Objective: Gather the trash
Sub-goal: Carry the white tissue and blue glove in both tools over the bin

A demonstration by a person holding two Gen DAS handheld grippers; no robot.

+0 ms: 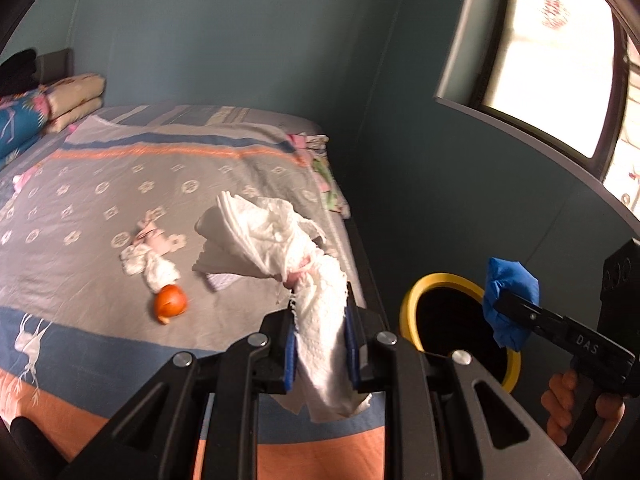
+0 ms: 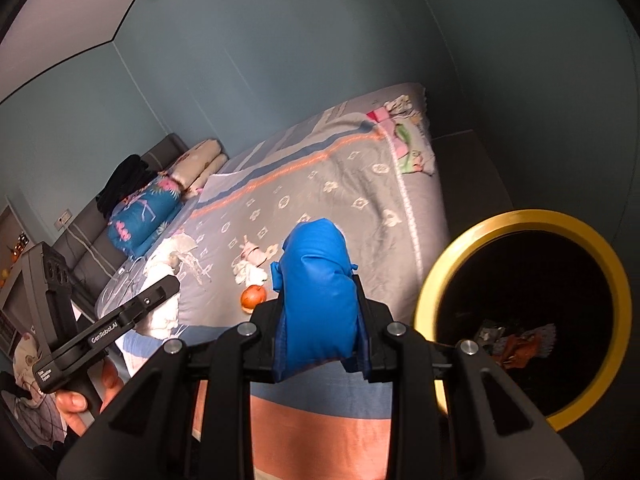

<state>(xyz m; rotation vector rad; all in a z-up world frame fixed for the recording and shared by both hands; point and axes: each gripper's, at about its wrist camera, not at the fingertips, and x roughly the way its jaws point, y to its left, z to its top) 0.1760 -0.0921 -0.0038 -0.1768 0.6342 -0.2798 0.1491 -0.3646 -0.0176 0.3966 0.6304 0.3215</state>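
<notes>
On the bed (image 1: pixel 120 200), near its right edge, lie a crumpled tissue (image 1: pixel 150 268) and an orange fruit (image 1: pixel 170 304) touching it. The left gripper (image 1: pixel 320 344) is clamped on a white paper wad (image 1: pixel 280 240), lifted above the bedspread. The right gripper (image 2: pixel 320 332) pinches a blue bag (image 2: pixel 320 288) beside the yellow-rimmed bin (image 2: pixel 520 220), which stands off the bed's right edge.

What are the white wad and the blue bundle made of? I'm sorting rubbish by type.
White wad: soft tissue paper, matte, with embossed dots and torn edges. Blue bundle: probably thin plastic or coated fabric; smooth, slightly glossy, puffed with soft creases.
</notes>
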